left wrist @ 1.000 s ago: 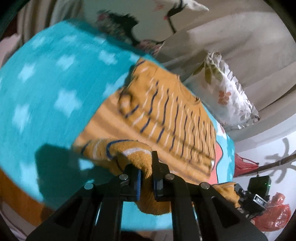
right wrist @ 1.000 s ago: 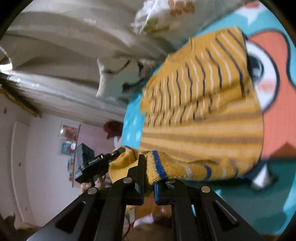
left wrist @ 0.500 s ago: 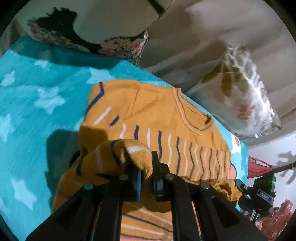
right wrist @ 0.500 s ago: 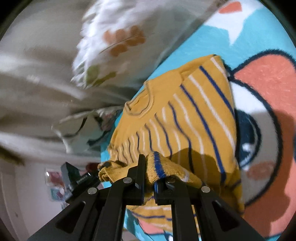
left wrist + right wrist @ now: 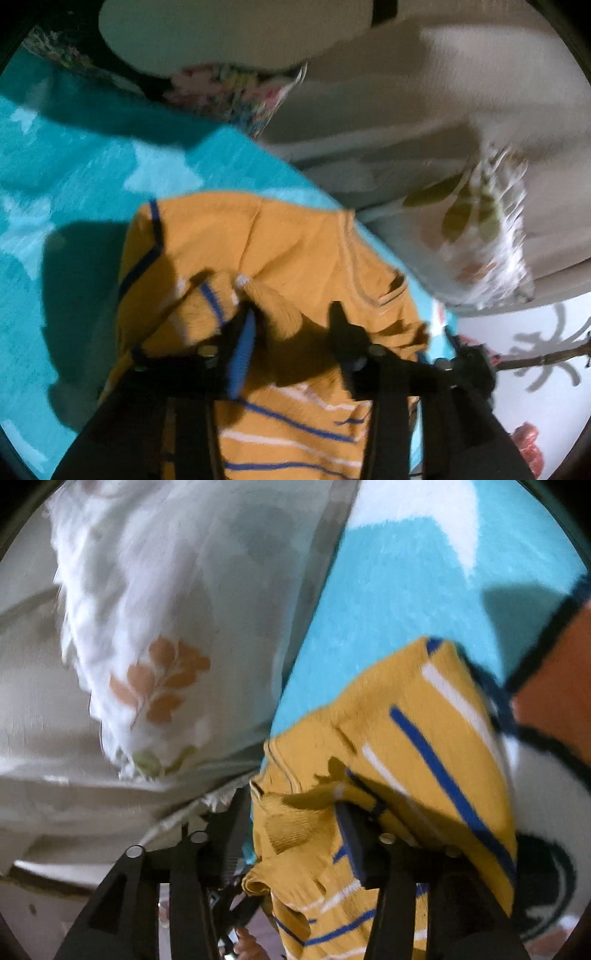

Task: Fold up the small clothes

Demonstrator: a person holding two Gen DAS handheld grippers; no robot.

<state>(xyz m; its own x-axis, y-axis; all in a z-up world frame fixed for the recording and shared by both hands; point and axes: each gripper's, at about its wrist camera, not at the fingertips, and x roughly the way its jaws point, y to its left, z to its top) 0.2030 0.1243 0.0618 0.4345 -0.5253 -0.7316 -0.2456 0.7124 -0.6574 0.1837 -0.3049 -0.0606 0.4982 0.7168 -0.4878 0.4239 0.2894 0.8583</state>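
A small mustard-yellow sweater (image 5: 295, 251) with blue and white stripes lies on a turquoise star blanket (image 5: 92, 184); its lower part is folded up over the chest, near the collar. My left gripper (image 5: 291, 325) is open, its fingers spread over the folded hem, which lies loose between them. My right gripper (image 5: 288, 812) is open too, low over the sweater (image 5: 424, 738) on its other side, with a bunched ribbed hem between its fingers. The image is blurred by motion.
A white pillow with leaf prints (image 5: 147, 646) and beige bedding (image 5: 424, 110) lie just beyond the sweater's collar. A floral pillow (image 5: 229, 96) sits at the back left. The blanket's orange cartoon patch (image 5: 554, 686) is to the right.
Both grippers carried the hem forward over the sweater toward the collar, then opened and let go of it. The lower part now lies folded over the chest.
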